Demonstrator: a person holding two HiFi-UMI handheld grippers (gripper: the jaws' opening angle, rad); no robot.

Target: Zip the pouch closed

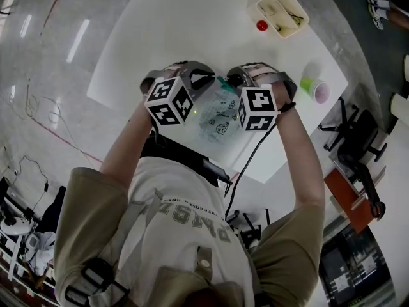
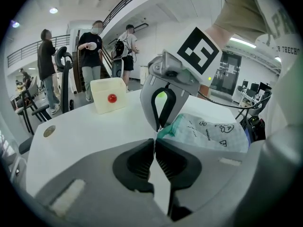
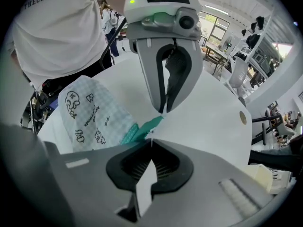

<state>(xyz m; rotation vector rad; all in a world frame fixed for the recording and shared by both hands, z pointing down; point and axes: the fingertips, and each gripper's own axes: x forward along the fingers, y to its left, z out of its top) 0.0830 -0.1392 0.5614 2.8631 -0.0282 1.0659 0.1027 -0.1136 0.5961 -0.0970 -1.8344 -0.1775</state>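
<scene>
A pale checked pouch [image 1: 217, 117] with small printed drawings hangs over the white table [image 1: 192, 24] between my two grippers. Its teal zipper end [image 2: 171, 128] points away from the person, and the bag [image 3: 87, 115] droops back toward the person's body. My left gripper [image 1: 212, 79] is shut on the teal edge at that end [image 3: 156, 122]. My right gripper [image 1: 231, 80] is shut just beside it, on a small pale zipper pull [image 3: 150, 135]. The two sets of tips almost touch. Cubes and hands hide the zipper line in the head view.
A cream bin [image 1: 282, 10] stands at the table's far right with a red ball [image 1: 262, 25] beside it. A green cup [image 1: 312, 86] sits near the right edge. Office chairs [image 1: 358, 139] stand right of the table. Several people [image 2: 90, 56] stand beyond the far side.
</scene>
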